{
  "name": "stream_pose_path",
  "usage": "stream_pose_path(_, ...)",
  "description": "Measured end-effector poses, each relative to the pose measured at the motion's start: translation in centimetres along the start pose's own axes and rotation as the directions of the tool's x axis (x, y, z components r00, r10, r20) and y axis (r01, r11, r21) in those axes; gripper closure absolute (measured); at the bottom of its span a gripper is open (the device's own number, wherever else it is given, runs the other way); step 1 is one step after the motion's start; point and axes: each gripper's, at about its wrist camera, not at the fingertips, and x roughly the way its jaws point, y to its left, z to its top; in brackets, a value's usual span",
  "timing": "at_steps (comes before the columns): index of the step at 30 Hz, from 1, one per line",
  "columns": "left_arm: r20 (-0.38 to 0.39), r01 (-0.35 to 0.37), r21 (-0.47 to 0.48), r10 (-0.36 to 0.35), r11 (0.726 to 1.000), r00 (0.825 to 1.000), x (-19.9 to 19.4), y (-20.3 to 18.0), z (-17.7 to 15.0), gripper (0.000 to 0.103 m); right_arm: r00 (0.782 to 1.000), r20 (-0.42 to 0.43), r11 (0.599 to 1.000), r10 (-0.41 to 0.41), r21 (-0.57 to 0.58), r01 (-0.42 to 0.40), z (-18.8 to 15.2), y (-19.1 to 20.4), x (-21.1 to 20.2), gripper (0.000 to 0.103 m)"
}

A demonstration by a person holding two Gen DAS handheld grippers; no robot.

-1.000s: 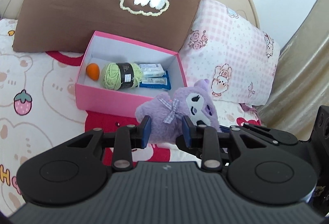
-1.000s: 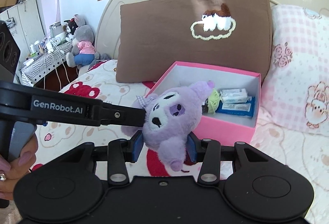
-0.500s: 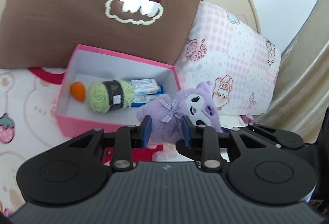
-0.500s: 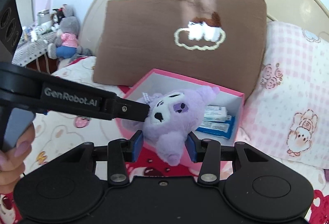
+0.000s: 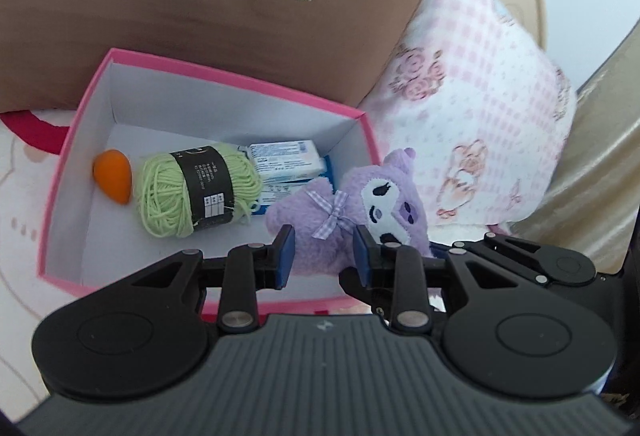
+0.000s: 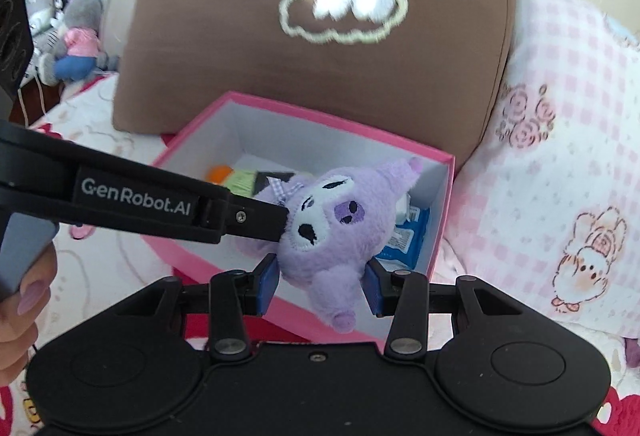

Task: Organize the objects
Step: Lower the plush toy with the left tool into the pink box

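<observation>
The purple plush toy (image 6: 332, 232) hung between both tools over the near right corner of the pink box (image 5: 224, 74), its long axis running from body on the left to head on the right. The right gripper (image 6: 320, 286) clamped the head from below, pads pressed into the fur on either side; the left gripper (image 5: 324, 250) was closed on the body near the checked bow (image 5: 332, 212). The box floor lay just below and beyond the toy, so the coming move — by my reading a lowering and release — turned on getting the plush past the near wall.

In the left wrist view the free floor showed: an orange egg-shaped sponge (image 5: 113, 175) at far left, the green yarn ball (image 5: 196, 190) mid-box, blue-and-white packets (image 5: 286, 160) at right — bare space toward the near wall. The right wrist view hid most of that behind the plush, yet showed the left tool's arm (image 6: 136, 202) reaching in from the left and a hand (image 6: 22, 312) on its handle. The brown pillow (image 6: 320, 48) stood behind the box.
</observation>
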Motion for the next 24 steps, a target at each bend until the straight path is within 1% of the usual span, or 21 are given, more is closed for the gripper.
stream_pose_path(3, -0.031, -0.01, -0.003, 0.01, 1.0, 0.999, 2.2, 0.5, 0.5, 0.074, 0.998, -0.054, 1.0, -0.014, 0.011, 0.015, 0.5, -0.6, 2.2, 0.054)
stream_pose_path(6, -0.069, 0.0, -0.047, -0.003, 0.999, 0.998, 4.2, 1.5, 0.7, 0.075, 0.995, -0.1, 1.0, -0.023, 0.017, 0.025, 0.9, -1.1, 3.8, 0.054)
stream_pose_path(8, -0.094, 0.01, -0.075, -0.017, 0.997, 0.995, 5.2, 2.2, 0.6, 0.075, 0.991, -0.132, 0.999, -0.01, 0.032, 0.015, 1.0, -1.6, 4.6, 0.054)
stream_pose_path(10, -0.107, 0.019, -0.096, -0.03, 0.995, 0.994, 5.8, 2.8, 0.2, 0.075, 0.989, -0.151, 0.999, 0.008, 0.05, 0.0, 0.7, -2.0, 5.1, 0.054)
stream_pose_path(12, -0.113, 0.019, -0.099, -0.03, 0.995, 0.993, 6.1, 3.1, 0.0, 0.075, 0.987, -0.16, 0.999, 0.005, 0.035, 0.0, 0.6, -1.8, 5.5, 0.054)
stream_pose_path(14, -0.118, 0.011, -0.099, -0.022, 0.995, 0.993, 6.4, 3.4, -0.1, 0.076, 0.986, -0.165, 1.0, -0.011, -0.004, 0.01, 0.6, -1.3, 5.9, 0.054)
stream_pose_path(15, -0.121, 0.002, -0.096, -0.013, 0.995, 0.993, 6.5, 3.5, -0.1, 0.078, 0.986, -0.169, 1.0, -0.014, -0.023, 0.01, 0.7, -1.0, 6.1, 0.054)
stream_pose_path(18, -0.139, -0.024, -0.092, 0.011, 0.995, 0.99, 7.0, 3.9, 0.1, 0.081, 0.98, -0.198, 0.999, -0.007, -0.037, 0.0, 1.0, -0.5, 6.8, 0.054)
stream_pose_path(20, -0.16, -0.023, -0.111, 0.005, 0.994, 0.987, 7.5, 4.4, 0.2, 0.081, 0.975, -0.223, 0.999, -0.015, -0.031, 0.008, 1.3, -0.6, 7.5, 0.054)
stream_pose_path(22, -0.19, -0.023, -0.125, -0.001, 0.992, 0.982, 8.2, 4.9, 0.3, 0.081, 0.964, -0.265, 1.0, -0.014, 0.006, 0.016, 1.5, -0.7, 8.4, 0.054)
stream_pose_path(24, -0.193, -0.035, -0.125, 0.011, 0.992, 0.981, 8.7, 5.2, 0.2, 0.081, 0.958, -0.287, 0.999, -0.005, 0.035, 0.016, 1.8, -0.9, 9.3, 0.054)
